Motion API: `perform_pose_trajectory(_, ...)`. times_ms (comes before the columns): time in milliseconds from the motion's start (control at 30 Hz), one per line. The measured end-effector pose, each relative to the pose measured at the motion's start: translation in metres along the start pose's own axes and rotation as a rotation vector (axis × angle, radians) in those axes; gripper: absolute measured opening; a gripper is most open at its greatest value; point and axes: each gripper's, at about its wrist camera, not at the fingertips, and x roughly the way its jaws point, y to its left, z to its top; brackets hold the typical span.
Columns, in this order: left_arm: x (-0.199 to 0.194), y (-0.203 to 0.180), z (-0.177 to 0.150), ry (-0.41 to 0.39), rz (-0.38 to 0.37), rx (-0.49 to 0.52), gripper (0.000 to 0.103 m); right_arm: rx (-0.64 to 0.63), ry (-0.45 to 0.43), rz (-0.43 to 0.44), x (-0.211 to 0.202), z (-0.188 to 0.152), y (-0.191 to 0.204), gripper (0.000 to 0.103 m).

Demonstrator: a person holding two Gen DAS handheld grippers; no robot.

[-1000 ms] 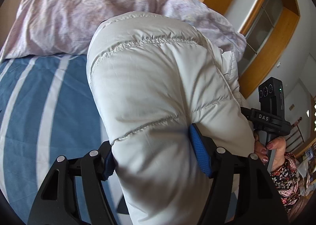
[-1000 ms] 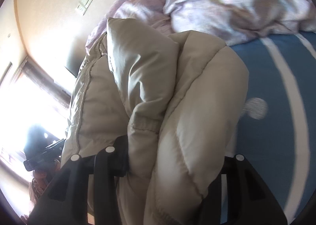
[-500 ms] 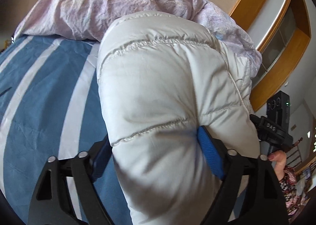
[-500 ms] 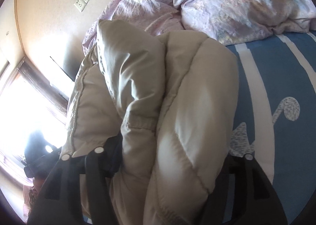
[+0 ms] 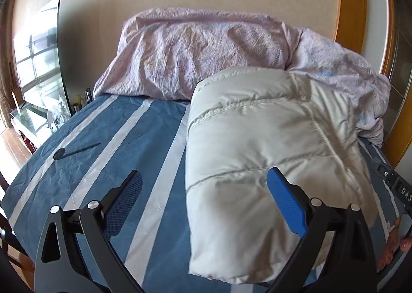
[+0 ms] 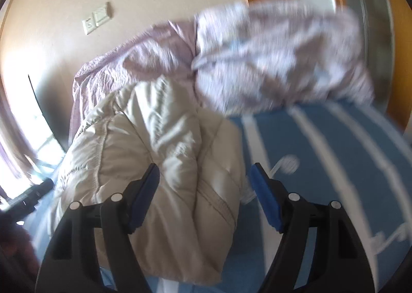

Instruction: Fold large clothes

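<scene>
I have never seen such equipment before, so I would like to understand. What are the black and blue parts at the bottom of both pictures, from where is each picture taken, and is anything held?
There is no robot here. A person holds one hand-held tool in each hand, and each tool carries a wide-angle camera that looks forward along its two black fingers with blue pads.

One picture comes from the left tool, the other from the right tool; the second is blurred.

On the bed's blue striped sheet lies a folded white padded jacket, with a lilac pillow and a crumpled lilac cover behind it.

Nothing is held now. Both tools' jaws are opening. The jacket's near end lies between the right tool's pads; at the left tool, one pad is against the jacket, the other clearly apart.
</scene>
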Motion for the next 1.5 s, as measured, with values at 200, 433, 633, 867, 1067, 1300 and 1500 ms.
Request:
perform_pose_trajectory(200, 0.0, -0.029, -0.004, 0.016, 0.006, 0.064, 0.076, -0.109, 0.001, 0.007, -0.001, -0.007, 0.038, 0.031)
perform_pose_trajectory(433, 0.004, -0.045, 0.002, 0.014, -0.02, 0.073, 0.075, -0.112, 0.007, 0.031, 0.006, 0.001, 0.059, 0.023)
perform_pose_trajectory(633, 0.02, -0.062, 0.028, 0.011, 0.011, 0.12, 0.075, -0.155, -0.006, -0.01, 0.024, 0.022, 0.071, 0.021)
perform_pose_trajectory(867, 0.052, -0.072, 0.033, 0.037, 0.04, 0.135, 0.075, -0.147, 0.06, -0.068, 0.066, 0.03, 0.06, 0.021)
perform_pose_trajectory(1067, 0.072, -0.086, 0.029, 0.031, 0.064, 0.184, 0.076, -0.116, 0.133, -0.065, 0.101, 0.019, 0.044, 0.02)
perform_pose_trajectory(1300, 0.094, -0.094, 0.022, 0.03, 0.079, 0.2, 0.076, -0.082, 0.169, -0.043, 0.125, 0.01, 0.032, 0.02)
perform_pose_trajectory(1500, 0.099, -0.091, 0.016, 0.046, 0.084, 0.205, 0.076, -0.136, 0.171, -0.069, 0.129, 0.008, 0.038, 0.02)
